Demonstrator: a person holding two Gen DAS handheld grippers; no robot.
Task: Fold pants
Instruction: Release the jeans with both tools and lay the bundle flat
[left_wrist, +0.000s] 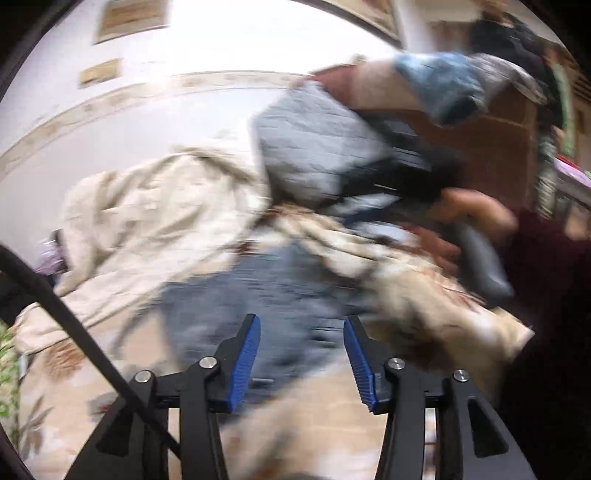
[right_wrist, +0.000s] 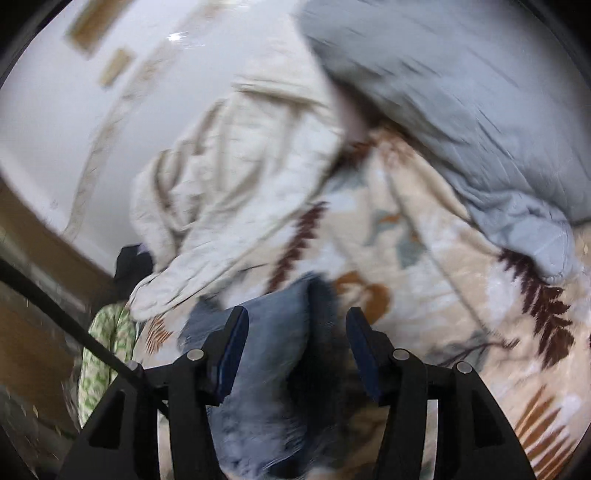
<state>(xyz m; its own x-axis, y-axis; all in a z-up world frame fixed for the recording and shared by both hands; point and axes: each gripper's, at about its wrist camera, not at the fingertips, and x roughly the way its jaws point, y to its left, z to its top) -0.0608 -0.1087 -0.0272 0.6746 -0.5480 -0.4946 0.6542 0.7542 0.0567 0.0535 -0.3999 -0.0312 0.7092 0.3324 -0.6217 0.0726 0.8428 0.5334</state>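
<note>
Blue denim pants (left_wrist: 258, 295) lie on a floral beige bedspread (left_wrist: 74, 387), blurred by motion. My left gripper (left_wrist: 302, 326) is open just above them, nothing between its blue pads. In the right wrist view the pants (right_wrist: 269, 332) lie folded lengthwise, running between and under the fingers. My right gripper (right_wrist: 297, 319) is open over them. In the left wrist view the person's hand holds the other gripper's dark handle (left_wrist: 480, 258) at the right.
A cream quilted blanket (right_wrist: 229, 177) is bunched at the back left of the bed. A grey quilted cover (right_wrist: 461, 110) is piled at the back right. A white wall (left_wrist: 110, 122) is behind. A green patterned cloth (right_wrist: 107, 350) hangs at the bed's left edge.
</note>
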